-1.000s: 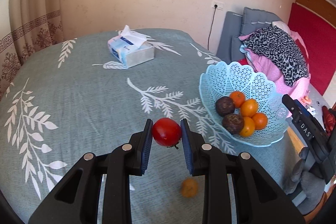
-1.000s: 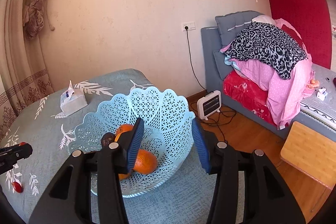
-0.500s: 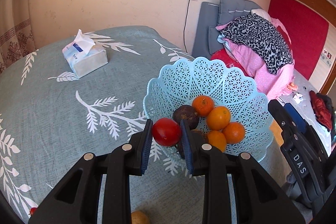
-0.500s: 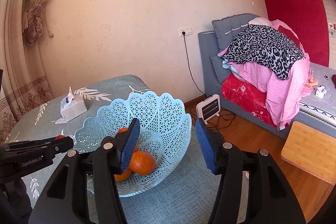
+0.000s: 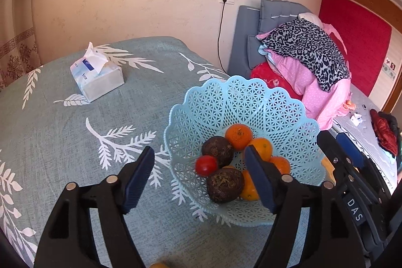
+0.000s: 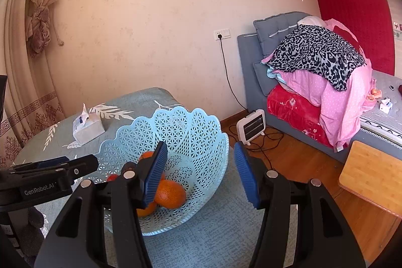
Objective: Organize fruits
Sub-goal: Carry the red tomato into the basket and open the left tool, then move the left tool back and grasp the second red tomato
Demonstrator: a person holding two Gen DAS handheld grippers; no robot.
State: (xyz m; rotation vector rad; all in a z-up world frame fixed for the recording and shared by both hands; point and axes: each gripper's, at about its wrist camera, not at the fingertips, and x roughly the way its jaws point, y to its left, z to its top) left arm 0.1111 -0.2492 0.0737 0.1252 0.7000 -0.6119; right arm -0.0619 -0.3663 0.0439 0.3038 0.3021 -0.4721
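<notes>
- At the very bottom edge of the left wrist view, a sliver of an orange fruit [image 5: 158, 265] lies on the table near its near edge, mostly cut off.
- The left gripper [image 5: 199, 178] hangs over the near rim of the basket with its jaws opening wide; nothing is pinched between the blue pads, and the fruit seen in the gap lies below in the basket.
- The right gripper [image 6: 198, 173] sits at the basket's right side, jaws moderately apart, straddling the basket's rim without the pads pressing on it as far as can be seen.
- The pale blue lattice basket [image 5: 251, 102] stands on the table near its right edge.
- Inside it, nearest, a dark brown wrinkled fruit [image 5: 224, 184]; just behind and left of it the red tomato [image 5: 206, 165], resting against a second dark fruit [image 5: 217, 149].
- Beside and behind these lie several oranges [image 5: 238, 136], partly hidden by the left gripper's right finger.
- The table [image 5: 62, 142] carries a grey-green cloth with white leaf sprigs.
- Toward its far left corner sits a tissue pack [image 5: 96, 77], well apart from the basket.
- Beyond the table's far edge: a wall, and a bed piled with pink and leopard-print bedding [image 5: 309, 59].
</notes>
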